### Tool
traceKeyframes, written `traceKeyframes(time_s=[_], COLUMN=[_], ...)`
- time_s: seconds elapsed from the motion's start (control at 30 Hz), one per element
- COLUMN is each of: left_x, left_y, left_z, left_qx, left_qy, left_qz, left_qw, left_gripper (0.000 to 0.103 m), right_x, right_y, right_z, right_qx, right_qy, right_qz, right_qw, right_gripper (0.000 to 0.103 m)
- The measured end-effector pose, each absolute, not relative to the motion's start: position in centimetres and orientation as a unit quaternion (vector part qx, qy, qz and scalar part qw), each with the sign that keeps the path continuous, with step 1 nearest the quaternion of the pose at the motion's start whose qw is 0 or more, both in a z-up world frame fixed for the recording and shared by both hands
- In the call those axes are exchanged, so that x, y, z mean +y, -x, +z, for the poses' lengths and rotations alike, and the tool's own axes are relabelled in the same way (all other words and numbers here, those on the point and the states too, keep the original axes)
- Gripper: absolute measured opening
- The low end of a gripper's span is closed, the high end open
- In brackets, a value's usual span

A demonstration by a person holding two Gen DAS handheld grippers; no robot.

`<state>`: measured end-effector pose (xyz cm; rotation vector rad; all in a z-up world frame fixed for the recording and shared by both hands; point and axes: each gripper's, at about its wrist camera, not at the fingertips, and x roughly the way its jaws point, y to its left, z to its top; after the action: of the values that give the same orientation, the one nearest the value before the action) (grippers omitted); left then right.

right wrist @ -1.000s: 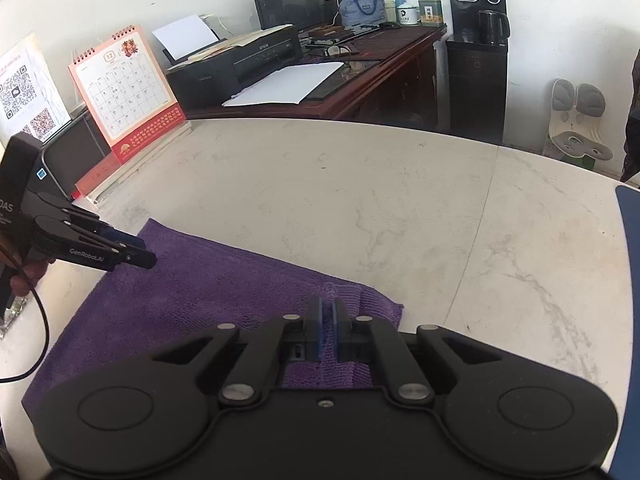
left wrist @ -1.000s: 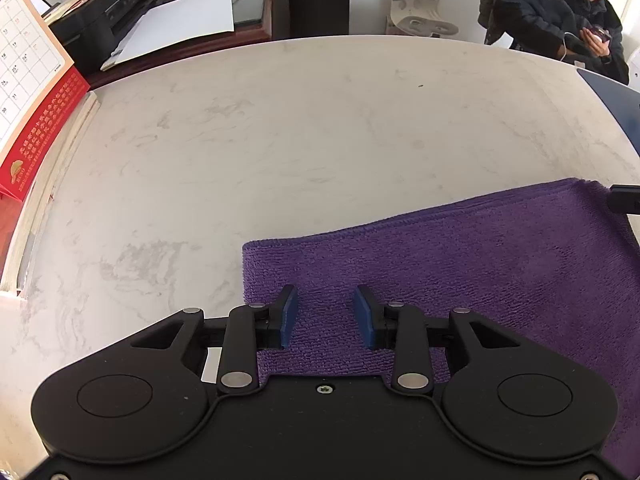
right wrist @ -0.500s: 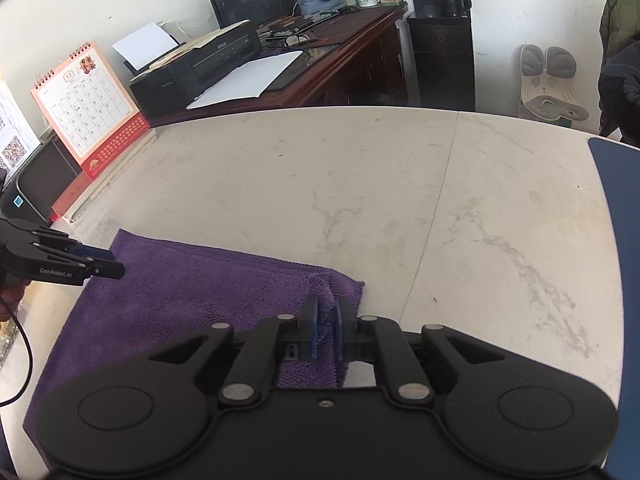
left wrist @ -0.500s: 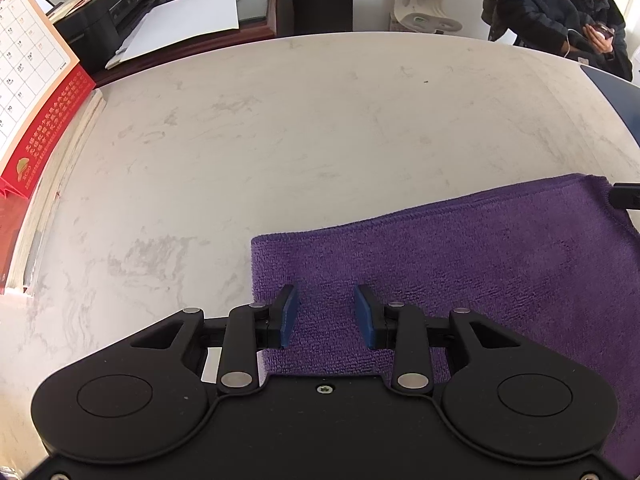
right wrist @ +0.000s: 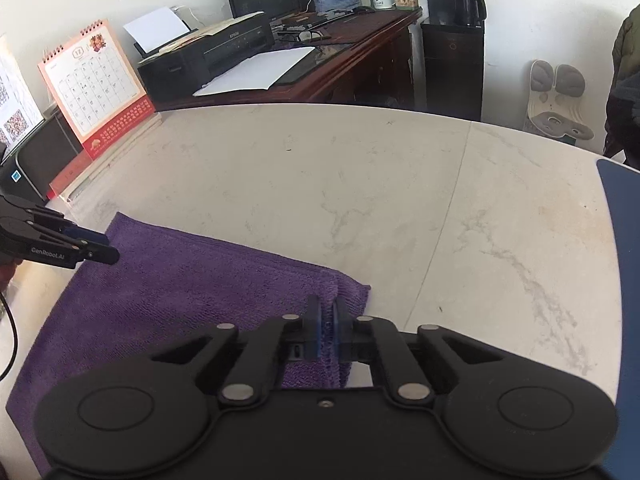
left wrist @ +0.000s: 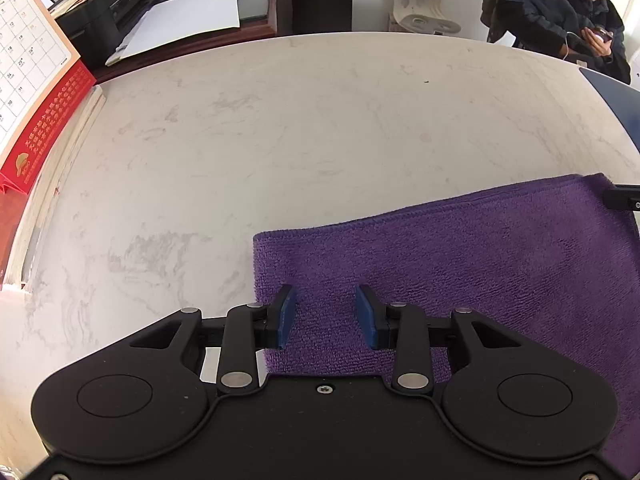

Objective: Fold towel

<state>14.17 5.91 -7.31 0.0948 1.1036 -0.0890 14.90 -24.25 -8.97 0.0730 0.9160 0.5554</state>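
I see the purple towel [left wrist: 460,256] lying folded and flat on the marble table [left wrist: 280,128]. My right gripper [right wrist: 327,332] pinches its corner; my left gripper [left wrist: 325,316] hovers, jaws apart, over the other end.

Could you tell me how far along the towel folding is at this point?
Done: the purple towel lies doubled on the marble table, layered edges showing. In hand: the right gripper pinches its corner; the left gripper sits open over the other end. Left: the next fold.
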Motion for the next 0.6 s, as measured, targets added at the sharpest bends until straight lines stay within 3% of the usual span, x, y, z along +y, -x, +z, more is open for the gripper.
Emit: traceKeyframes(time_s=[0.2, 0.43, 0.6], left_x=[7.2, 7.2, 6.8], left_y=[-13.7, -13.9, -14.1], left_z=[-7.0, -7.3, -7.4], left_qx=[0.524, 0.528, 0.529], left_qy=[-0.03, -0.031, -0.041], left_qz=[-0.032, -0.032, -0.038], left_qw=[0.851, 0.848, 0.847], left_gripper=[0.033, 0.033, 0.033], right_x=[-22.4, -24.9, -25.4], right_y=[-12.8, -16.9, -16.8], right_z=[-3.2, -10.4, -11.2], right_qx=[0.345, 0.438, 0.437], right_qy=[-0.176, -0.094, -0.054], right_qz=[0.504, 0.316, 0.276], right_qw=[0.772, 0.836, 0.855], right_gripper=[0.003, 0.003, 0.003])
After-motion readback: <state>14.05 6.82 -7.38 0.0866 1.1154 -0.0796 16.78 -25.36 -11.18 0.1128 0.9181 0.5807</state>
